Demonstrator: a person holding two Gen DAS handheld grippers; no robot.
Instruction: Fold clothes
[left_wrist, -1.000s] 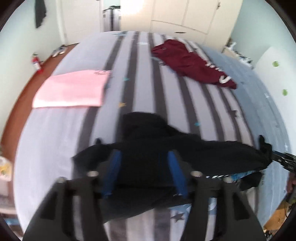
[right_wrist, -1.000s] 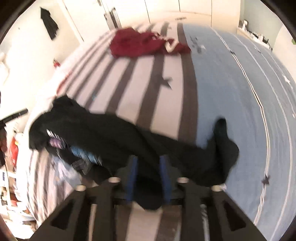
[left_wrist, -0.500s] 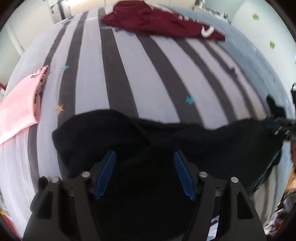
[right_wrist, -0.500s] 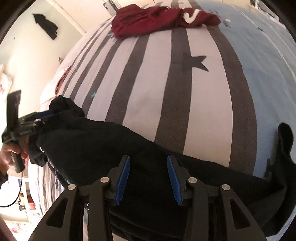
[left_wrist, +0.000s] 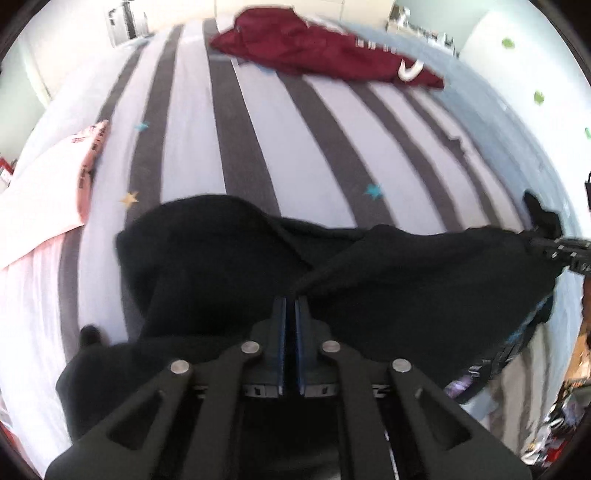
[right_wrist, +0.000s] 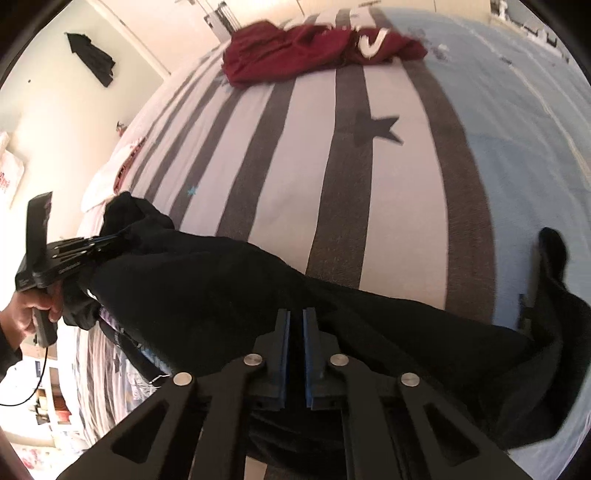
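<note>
Both grippers (left_wrist: 290, 306) (right_wrist: 296, 317) pinched on black garment (left_wrist: 406, 273)

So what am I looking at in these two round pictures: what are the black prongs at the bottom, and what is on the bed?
No robot here: a person holds a hand-held two-finger tool in each hand, with a wide-angle camera on each looking along its jaws. One picture is from the left gripper, the other from the right gripper. Both have their blue-padded jaws closed on a black garment spread across the striped bed. In the right view, the person's hand holds the other tool. A crumpled maroon garment lies farther off; a folded pink one lies left.
</note>
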